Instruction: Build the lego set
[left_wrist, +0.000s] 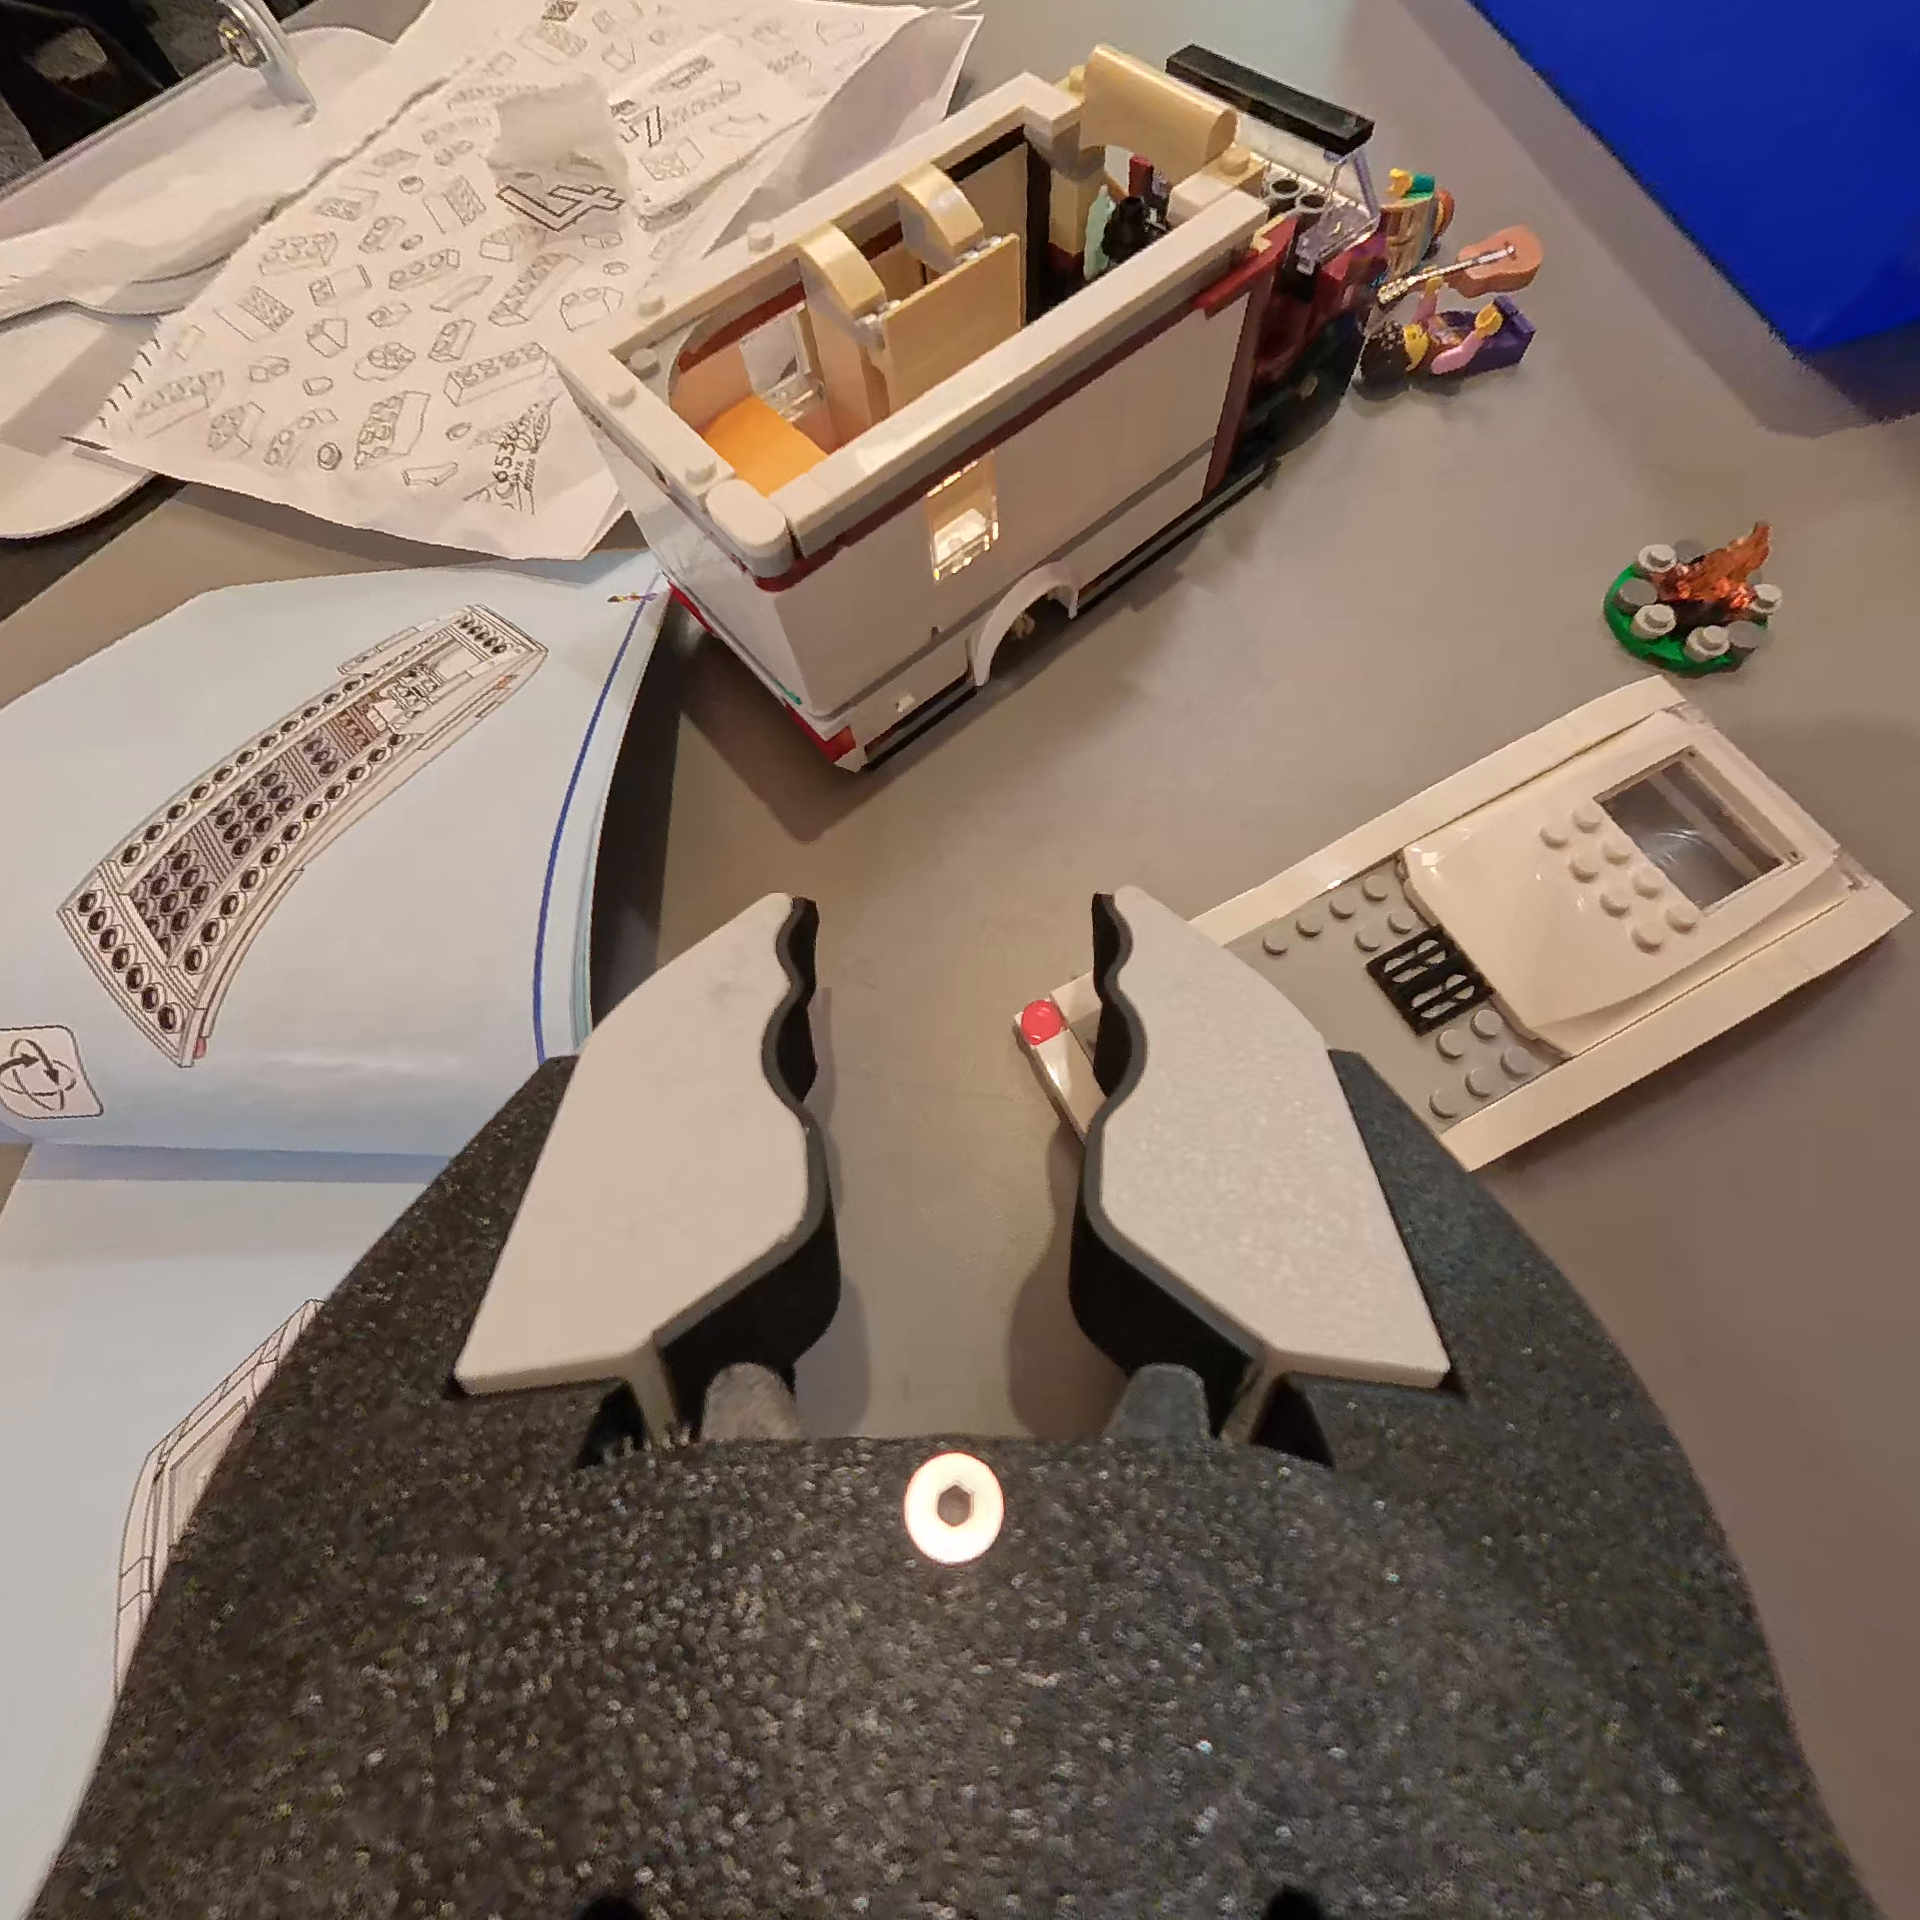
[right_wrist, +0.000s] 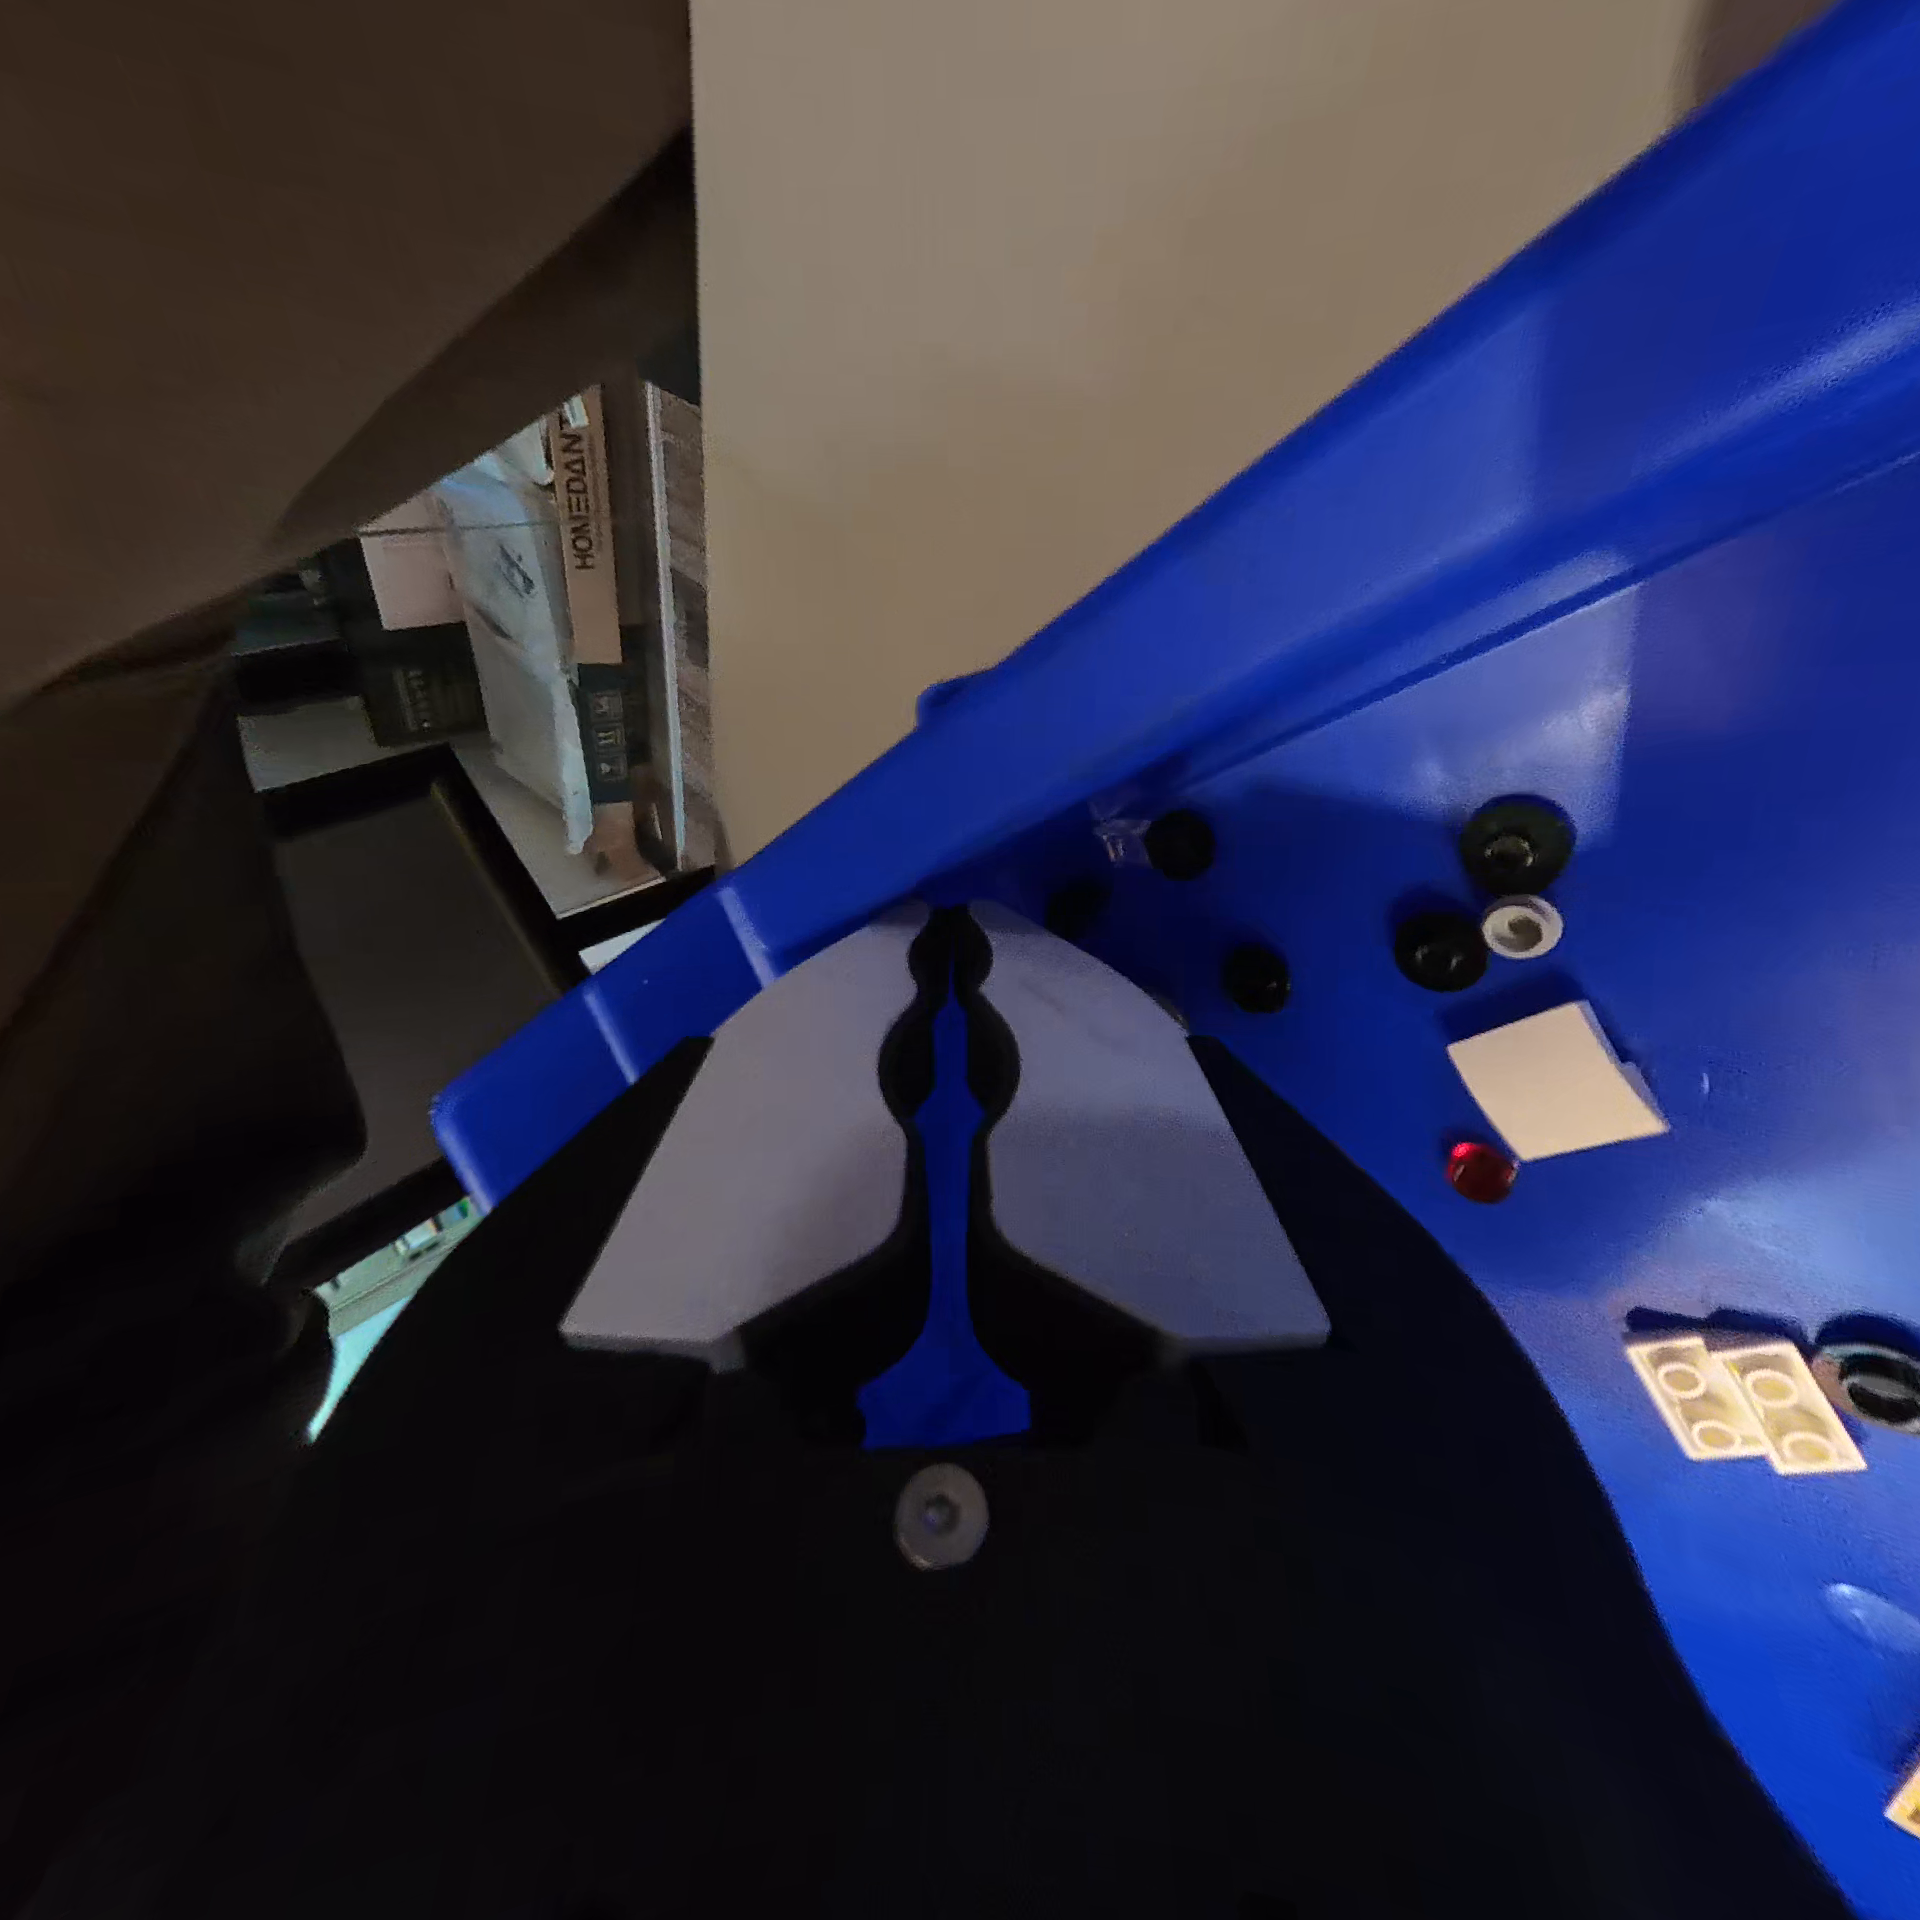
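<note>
Left gripper (left_wrist: 951, 987), jaws wide apart and empty, poised low over the grey tabletop (left_wrist: 935, 810). Its right-hand pad (left_wrist: 1117, 997) stands at, and partly hides, a small white brick piece with a red round stud (left_wrist: 1042, 1023); contact cannot be told. Behind that lies a detached white-and-grey brick roof panel with a clear window (left_wrist: 1558, 914). Ahead stands an open-topped white toy-brick camper with tan interior fittings (left_wrist: 935, 416); an open pale-blue instruction booklet (left_wrist: 260, 831) lies to the left.

Right gripper (right_wrist: 951, 935), fingertips closed together with nothing seen between them, tilted steeply inside a bright blue plastic bin (right_wrist: 1351, 571), tips up against the inner wall just beneath the rim. Loose parts rest beside it: black round pieces (right_wrist: 1439, 951), a white square tile (right_wrist: 1548, 1086), a red translucent stud (right_wrist: 1481, 1169).

Likely hazards (judged from pose alone): the left pad could nudge the small stud piece away; the right tips, pressed near the wall, could tip or slide the bin and scatter its contents.
</note>
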